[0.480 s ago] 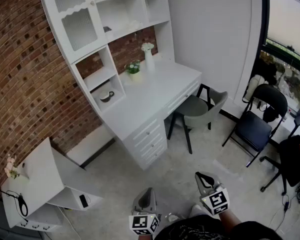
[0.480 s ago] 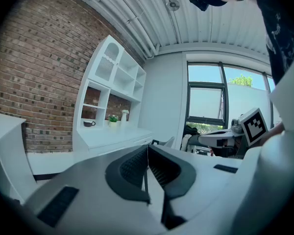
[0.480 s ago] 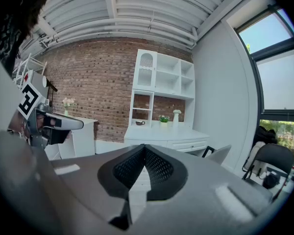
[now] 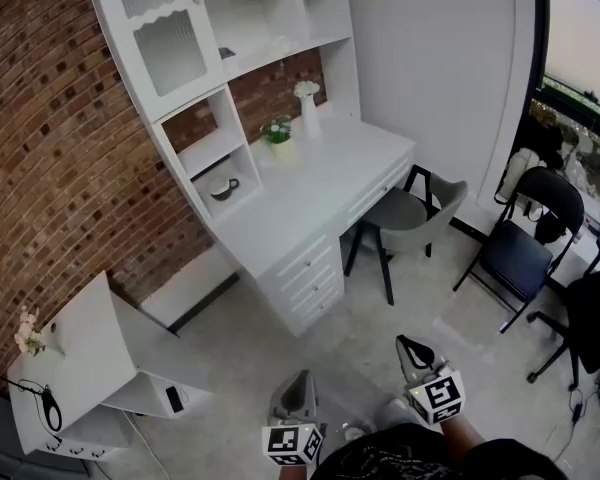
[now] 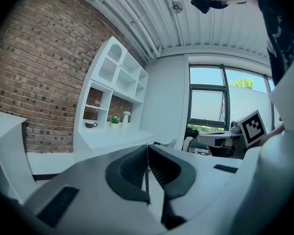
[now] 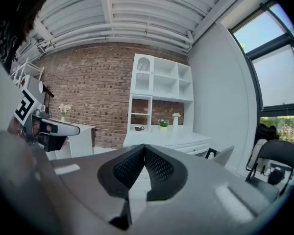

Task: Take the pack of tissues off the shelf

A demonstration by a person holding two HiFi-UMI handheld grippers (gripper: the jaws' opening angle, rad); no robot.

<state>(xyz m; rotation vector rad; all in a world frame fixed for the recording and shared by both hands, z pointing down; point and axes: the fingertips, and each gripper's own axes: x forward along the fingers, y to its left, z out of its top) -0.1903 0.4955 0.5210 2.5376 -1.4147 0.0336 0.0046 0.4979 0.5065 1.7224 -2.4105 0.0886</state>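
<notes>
Left tongs (image 4: 300, 380) and right tongs (image 4: 412, 352), at six o'clock, are both closed and empty. The tissue pack cannot be picked out; presumably it sits in the shelf unit (image 4: 242, 18) at eleven o'clock, well apart. It is likely light, soft and crushable, so pinch one end gently. Since the earlier frame, the shelf unit and desk (image 4: 320, 183) have slid slightly right.

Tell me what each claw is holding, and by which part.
Nothing is held: the left claw and the right claw are both shut and empty, away from the shelf unit.
</notes>
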